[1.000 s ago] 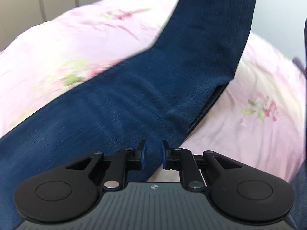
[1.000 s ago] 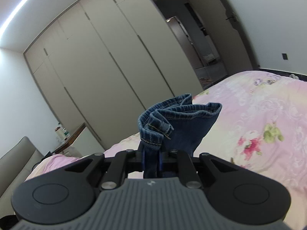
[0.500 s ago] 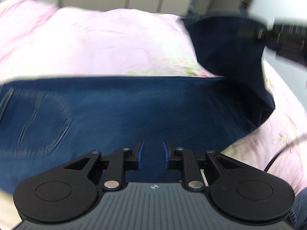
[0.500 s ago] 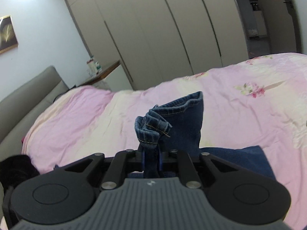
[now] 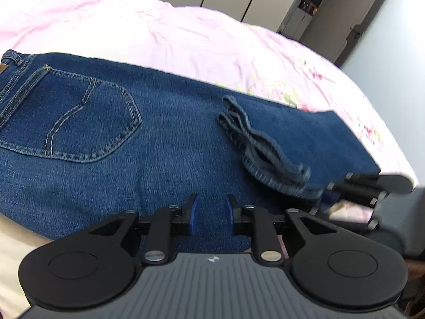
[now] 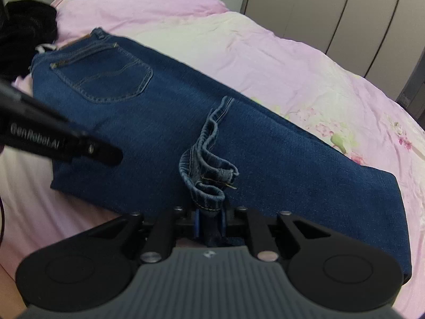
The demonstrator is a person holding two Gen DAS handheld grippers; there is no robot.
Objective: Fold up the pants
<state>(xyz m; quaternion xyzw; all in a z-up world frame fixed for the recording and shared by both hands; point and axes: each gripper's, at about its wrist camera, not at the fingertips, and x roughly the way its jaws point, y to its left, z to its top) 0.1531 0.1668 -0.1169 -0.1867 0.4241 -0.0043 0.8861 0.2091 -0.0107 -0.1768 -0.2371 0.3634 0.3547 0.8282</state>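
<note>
Blue jeans (image 5: 159, 143) lie on the pink bed, back pocket (image 5: 79, 122) up, waistband to the left. The leg part is folded back over itself, with the hems (image 5: 260, 146) lying on the thigh area. My left gripper (image 5: 209, 214) is open and empty, low over the jeans' near edge. My right gripper (image 6: 209, 219) is shut on the bunched leg hems (image 6: 207, 159) and holds them just above the jeans (image 6: 279, 154). It also shows in the left wrist view (image 5: 332, 195) at the right. The left gripper's body (image 6: 61, 143) shows in the right wrist view.
The pink floral bedspread (image 5: 186, 32) covers the bed. A dark garment (image 6: 24, 34) lies near the waistband at the far left. Wardrobe doors (image 6: 318, 5) and a doorway (image 5: 332, 8) stand beyond the bed.
My right gripper has brought the leg hems down from high in the air onto the thigh area, folding the legs over. My left gripper has swung over the jeans, still open.
</note>
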